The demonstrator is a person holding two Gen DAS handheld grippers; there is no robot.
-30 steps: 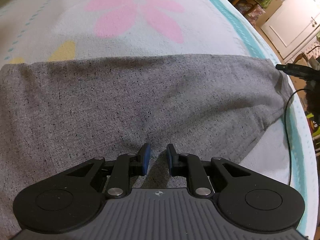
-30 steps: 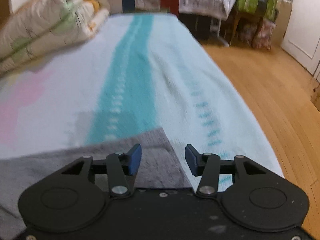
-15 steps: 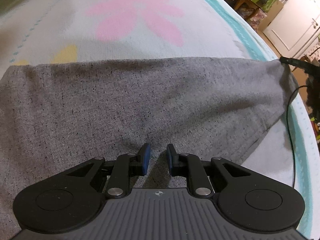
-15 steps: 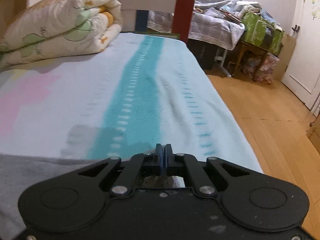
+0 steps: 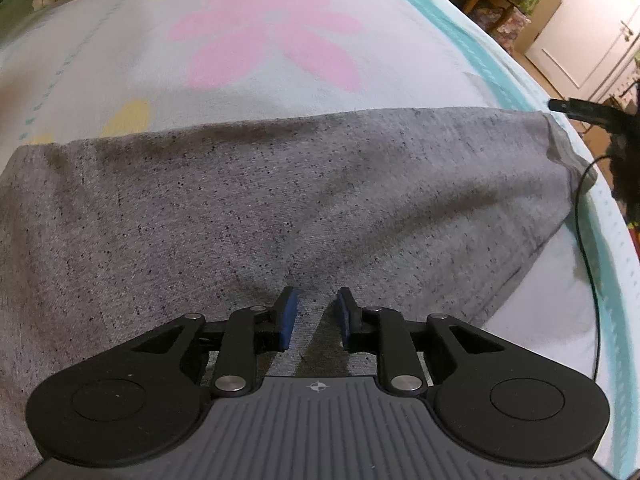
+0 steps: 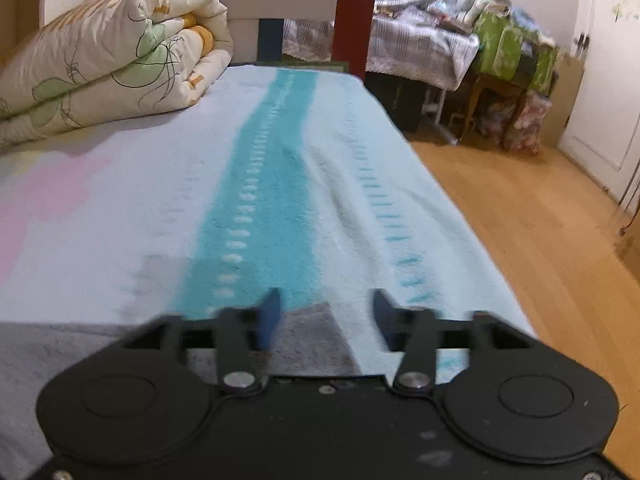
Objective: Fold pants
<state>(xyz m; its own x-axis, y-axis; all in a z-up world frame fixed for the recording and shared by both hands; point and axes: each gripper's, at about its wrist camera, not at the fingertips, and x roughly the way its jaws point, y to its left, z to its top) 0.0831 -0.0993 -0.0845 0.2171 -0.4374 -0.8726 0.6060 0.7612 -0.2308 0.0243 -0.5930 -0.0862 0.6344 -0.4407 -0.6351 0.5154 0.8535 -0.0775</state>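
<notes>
Grey speckled pants [image 5: 280, 200] lie spread flat across the bed, filling the left wrist view from left edge to a corner at the right. My left gripper [image 5: 314, 316] is open a little, fingers just above the cloth, holding nothing. In the right wrist view a corner of the pants [image 6: 308, 336] lies between the fingers of my right gripper [image 6: 326, 320], which is open wide and blurred. The right gripper also shows in the left wrist view [image 5: 576, 108] as a black shape by the pants' far right corner.
The bed has a pale blanket [image 5: 260, 48] with a pink flower, yellow patches and a teal stripe [image 6: 260, 200]. A rolled quilt [image 6: 104, 56] sits at the headboard. The bed edge and wood floor [image 6: 540, 240] lie to the right. A black cable [image 5: 592, 272] hangs by the edge.
My right gripper was open, shut on the pants' corner half a second ago, and has now opened again. My left gripper stayed slightly open and moved little.
</notes>
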